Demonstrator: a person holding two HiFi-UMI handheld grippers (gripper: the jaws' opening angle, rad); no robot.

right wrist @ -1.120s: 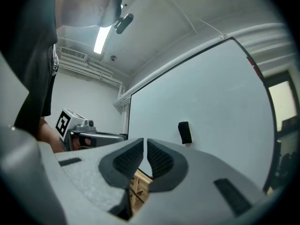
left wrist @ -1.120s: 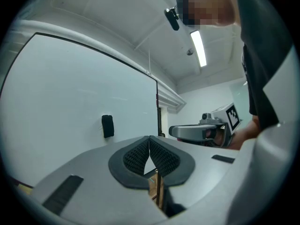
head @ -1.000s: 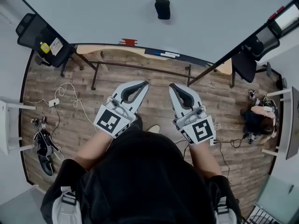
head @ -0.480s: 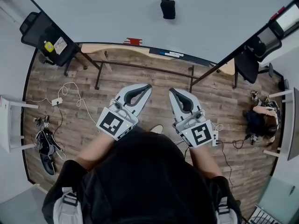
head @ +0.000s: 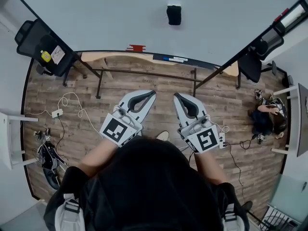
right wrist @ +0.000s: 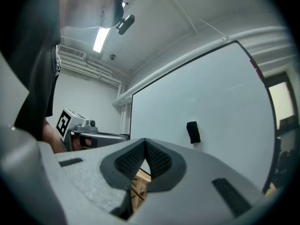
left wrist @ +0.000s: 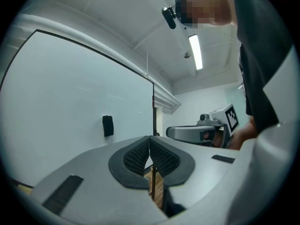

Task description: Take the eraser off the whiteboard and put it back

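Now the eraser (head: 173, 14) is sticking to the whiteboard (head: 96, 18)

The left gripper (head: 152, 93) and right gripper (head: 176, 96) are hanging well away, pinched closed, holding nothing. The eraser is either waiting to come off or sitting back in place.

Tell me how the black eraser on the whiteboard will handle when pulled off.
The eraser clings to the upright whiteboard with nothing under it, so it is probably magnetic and light: expect brief resistance, then a sudden release. It looks like a small, blocky bar, likely stiff enough to pinch across its narrow sides and unlikely to roll.
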